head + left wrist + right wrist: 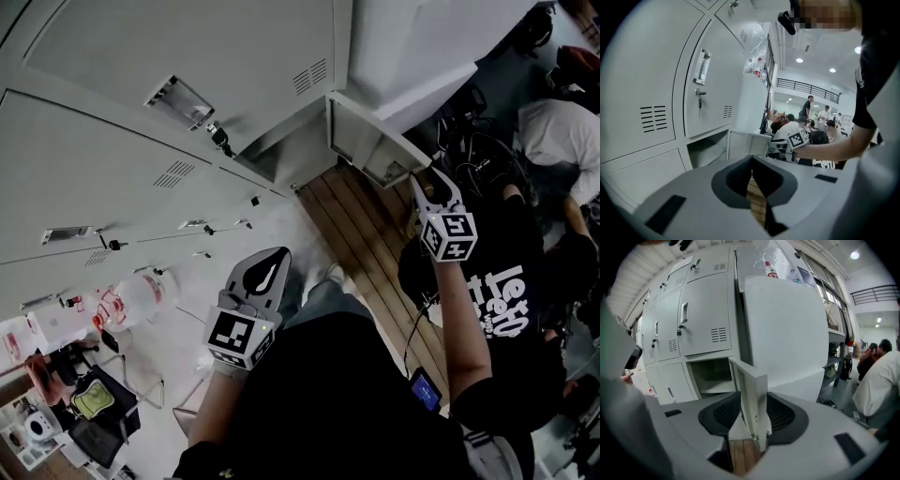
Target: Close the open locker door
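pushing now could let the wide-open locker door [752,390], its free edge loose between the spread jaws of your right gripper [433,186], slip out sideways, while your left gripper [261,278] hangs clenched on nothing.

L gripper [278,255]: fingers [736,176] shut tip to tip, held low & close in front of the torso, pointing fwd & a bit down. L forearm [214,408] bent in behind them. R gripper [433,178]: fingers [722,411] wide apart, well ahead & right of the L fingers. R arm [466,323] stretched nearly straight behind them, bare below a black sleeve.
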A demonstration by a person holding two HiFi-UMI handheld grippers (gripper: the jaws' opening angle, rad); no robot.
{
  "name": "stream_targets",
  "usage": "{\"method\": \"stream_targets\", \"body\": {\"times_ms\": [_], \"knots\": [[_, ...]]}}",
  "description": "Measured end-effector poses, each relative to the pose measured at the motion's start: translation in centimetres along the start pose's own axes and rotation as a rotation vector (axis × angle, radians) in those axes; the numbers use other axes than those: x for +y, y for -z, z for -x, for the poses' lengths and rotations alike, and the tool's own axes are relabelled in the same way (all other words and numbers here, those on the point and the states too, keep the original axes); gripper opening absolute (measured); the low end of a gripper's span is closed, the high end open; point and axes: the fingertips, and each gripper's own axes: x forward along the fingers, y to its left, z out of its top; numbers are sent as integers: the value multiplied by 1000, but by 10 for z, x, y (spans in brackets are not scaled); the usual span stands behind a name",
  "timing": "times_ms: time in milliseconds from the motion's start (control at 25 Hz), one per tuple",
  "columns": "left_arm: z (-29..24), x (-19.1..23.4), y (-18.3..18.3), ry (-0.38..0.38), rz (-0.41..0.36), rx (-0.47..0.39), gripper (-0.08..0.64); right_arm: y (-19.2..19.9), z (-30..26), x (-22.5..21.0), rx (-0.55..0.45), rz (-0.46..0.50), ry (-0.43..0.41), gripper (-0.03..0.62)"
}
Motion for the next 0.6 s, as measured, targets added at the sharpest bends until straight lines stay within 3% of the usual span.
{"method": "stream_targets", "body": {"times_ms": [280,600], "knots": [[13,10,10,-27,35,-3,23,-1,-4,-4,-1,-10,45,167],[33,15,16,-23,64,-21,23,11,10,32,27,2,34,167]]}}
